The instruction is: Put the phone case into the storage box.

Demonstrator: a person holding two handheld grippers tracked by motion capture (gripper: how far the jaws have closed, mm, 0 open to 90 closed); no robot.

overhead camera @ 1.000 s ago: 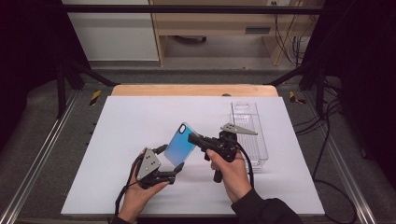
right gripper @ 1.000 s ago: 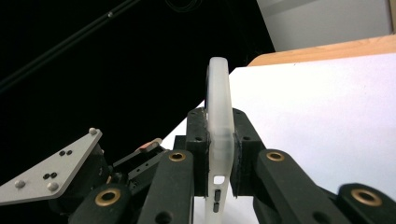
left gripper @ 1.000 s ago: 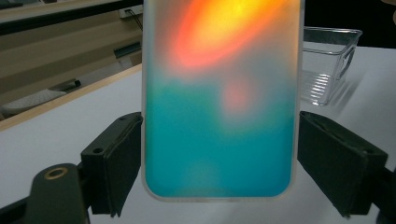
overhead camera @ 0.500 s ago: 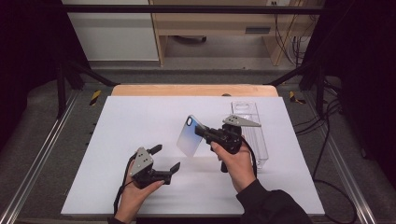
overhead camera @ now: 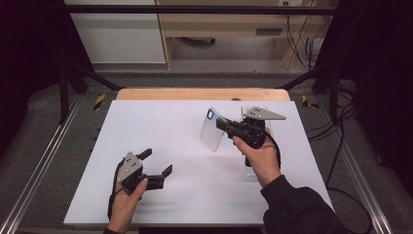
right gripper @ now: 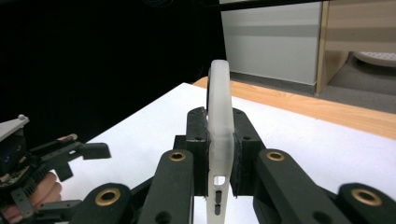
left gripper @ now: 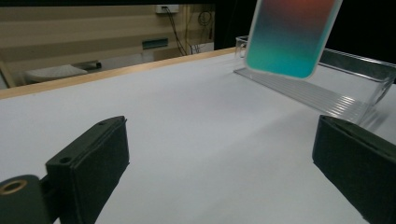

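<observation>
Toward three o'clock on the white rectangular table top (overhead camera: 160,122), the right gripper (overhead camera: 225,126) holds a translucent phone case with a teal-to-red gradient face (overhead camera: 213,130) clear of the surface, its jaws clamped on the case's thin edge, as the right gripper view shows with the pale rim (right gripper: 219,140) pinched between both black pads. A second ago both grippers met at the case near the middle of the table; now the left gripper (overhead camera: 157,163) sits at about seven o'clock, well apart from the case, and its jaws have just been opening, standing wide with nothing between them in the left gripper view. The case has meanwhile travelled toward the clear ribbed plastic stand (left gripper: 327,88) at three o'clock, which lies just behind and beneath the right hand (overhead camera: 258,153). I judge this a completed hand-over: the case is now carried by the right gripper alone, and the likely remaining step is setting it into the stand, which calls for aligning the thin edge with a groove. Counted: one phone case, one clear stand, two grippers, one table.
</observation>
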